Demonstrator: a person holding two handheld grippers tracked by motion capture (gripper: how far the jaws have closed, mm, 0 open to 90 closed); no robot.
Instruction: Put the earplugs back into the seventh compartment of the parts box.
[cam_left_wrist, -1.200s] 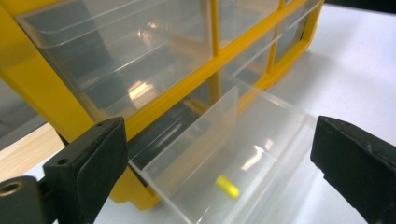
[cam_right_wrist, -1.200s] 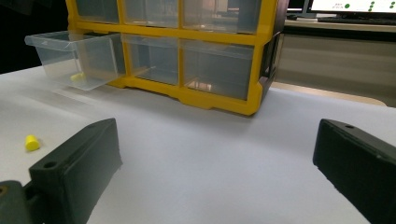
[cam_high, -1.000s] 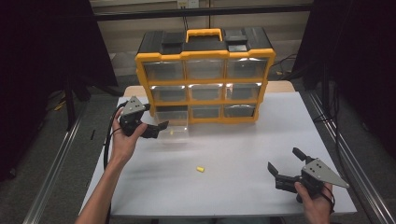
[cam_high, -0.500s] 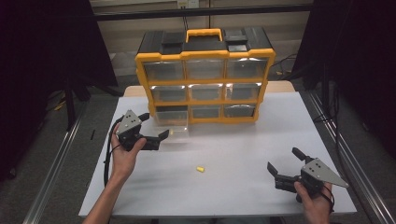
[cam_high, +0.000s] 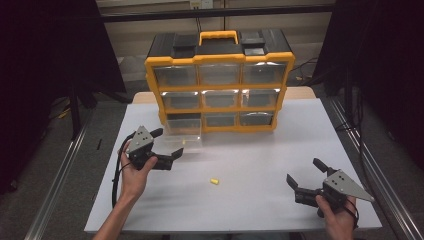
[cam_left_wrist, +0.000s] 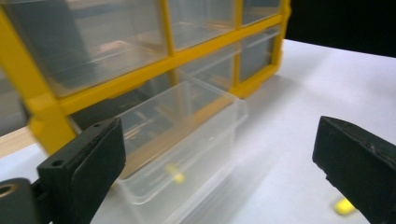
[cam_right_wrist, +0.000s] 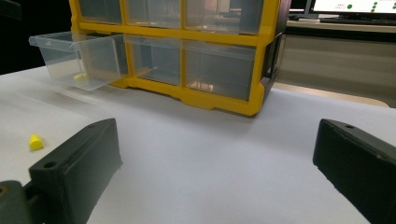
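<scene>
Black plastic fingers (cam_left_wrist: 84, 168) of the left gripper (cam_high: 167, 152) are standing wide apart and holding nothing, and they are now hanging just in front of the pulled-out clear plastic drawer (cam_high: 183, 133). Over the last second this gripper has been drawing back from the drawer toward the near left of the desk (cam_high: 260, 210), turning as it goes. One small yellow peg (cam_left_wrist: 174, 173) is lying inside the drawer, against its front wall, so a drop looks finished and the hand is freeing itself for the next pick.

A second small yellow peg (cam_high: 214, 181) is lying loose on the bare white desk, about midway between the two grippers and well apart from the drawer; it has not shifted. In the left gripper view it is peeking out beside the right-hand finger.

The right gripper (cam_high: 305, 180) is resting over the near right corner, its fingers (cam_right_wrist: 79, 163) also spread wide and empty, and it has not moved in that second.

Behind, the yellow-framed organiser with clear drawers and a black top (cam_high: 220, 80) is standing at the far edge, the open drawer jutting from its bottom left compartment. Judging from this, the loose peg is the next thing to fetch, and the left gripper is the nearer one.
</scene>
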